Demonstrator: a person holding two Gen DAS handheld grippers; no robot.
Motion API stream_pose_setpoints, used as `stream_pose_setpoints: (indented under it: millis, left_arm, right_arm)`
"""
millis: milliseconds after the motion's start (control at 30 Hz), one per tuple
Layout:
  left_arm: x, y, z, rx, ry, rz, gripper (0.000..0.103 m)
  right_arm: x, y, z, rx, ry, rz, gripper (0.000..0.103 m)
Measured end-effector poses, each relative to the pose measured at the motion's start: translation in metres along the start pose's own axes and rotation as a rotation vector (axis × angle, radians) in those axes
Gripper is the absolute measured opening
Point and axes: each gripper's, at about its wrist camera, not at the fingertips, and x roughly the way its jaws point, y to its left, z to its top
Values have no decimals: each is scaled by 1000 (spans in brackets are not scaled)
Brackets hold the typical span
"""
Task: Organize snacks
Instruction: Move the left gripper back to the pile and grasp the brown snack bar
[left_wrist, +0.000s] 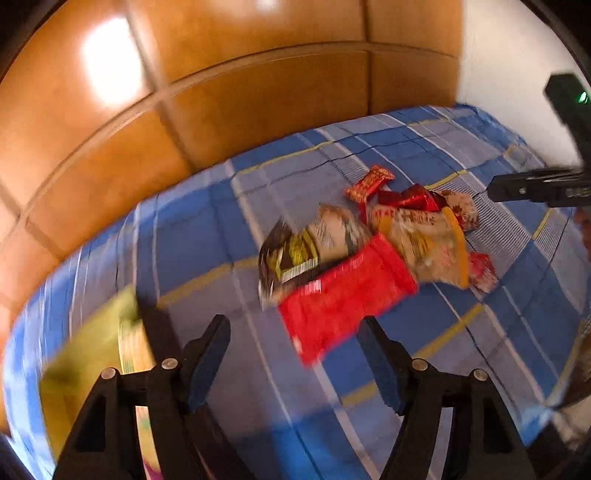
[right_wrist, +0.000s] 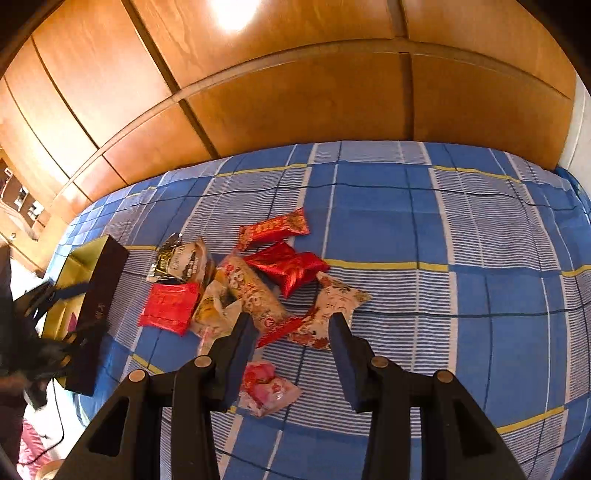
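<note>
Both tools released and empty: left tool (left_wrist: 293, 343) above the flat red packet (left_wrist: 343, 295), right tool (right_wrist: 291, 332) over the snack pile (right_wrist: 251, 288) on the bed (right_wrist: 480, 258). Packets overlap, so a pinch may drag two, or snag the checked sheet; box (right_wrist: 92, 306) sits just left of the pile.

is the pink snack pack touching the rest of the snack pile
Apart. The right wrist view shows blue bedsheet between the pink pack and the pile.
</note>
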Motion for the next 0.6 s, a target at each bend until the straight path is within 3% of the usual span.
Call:
stream_pose_setpoints:
  millis: [267, 467, 600]
  left_arm:
    - [60, -9, 42, 277, 88, -43, 72]
    - [90, -10, 56, 340, 113, -113, 73]
    - [106, -5, 65, 267, 112, -131, 74]
  right_arm:
    - [-3, 0, 4, 23, -1, 48, 43]
    - [-5, 1, 5, 26, -7, 51, 43]
    - [-5, -1, 7, 35, -12, 49, 43]
